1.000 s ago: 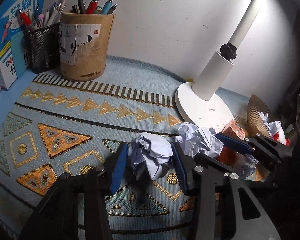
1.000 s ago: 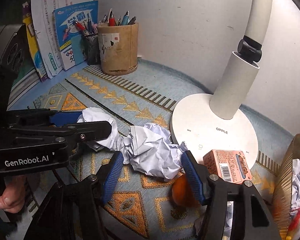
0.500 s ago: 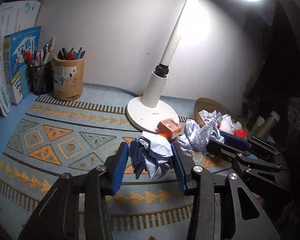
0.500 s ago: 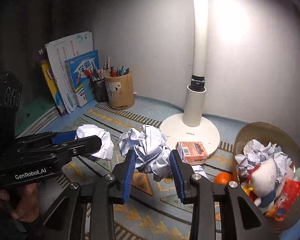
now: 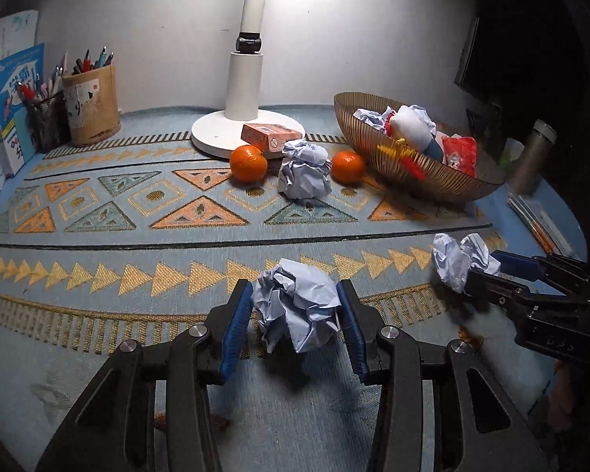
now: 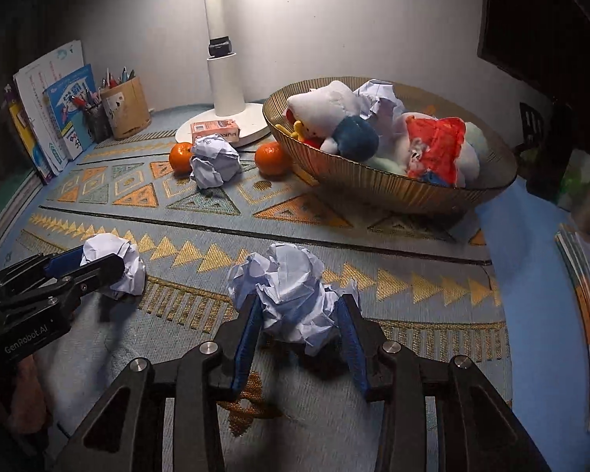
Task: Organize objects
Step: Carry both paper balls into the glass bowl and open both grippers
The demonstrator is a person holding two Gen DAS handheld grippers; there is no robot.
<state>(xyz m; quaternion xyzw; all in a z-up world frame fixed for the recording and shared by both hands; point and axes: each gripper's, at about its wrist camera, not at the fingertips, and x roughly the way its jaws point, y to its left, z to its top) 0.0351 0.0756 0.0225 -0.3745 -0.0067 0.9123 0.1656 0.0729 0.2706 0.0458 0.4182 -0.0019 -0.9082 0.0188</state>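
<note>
Crumpled white paper fills both of your tools above the patterned blue-and-orange woven mat [image 5: 200,216] on the tabletop. Your left hand-held gripper [image 5: 295,314] is clenched on one crumpled white paper ball [image 5: 295,306], its blue pads [image 5: 236,326] pressed to either side. Your right hand-held gripper [image 6: 301,326] grasps a second, larger crumpled white paper wad [image 6: 291,291] the same way. A third crumpled paper ball [image 5: 305,169] lies on the mat between two oranges [image 5: 248,163], in front of the white desk lamp base [image 5: 216,133]. To the right stands the ribbed gold wire bowl [image 6: 373,185], holding plush toys and more crumpled paper.
</note>
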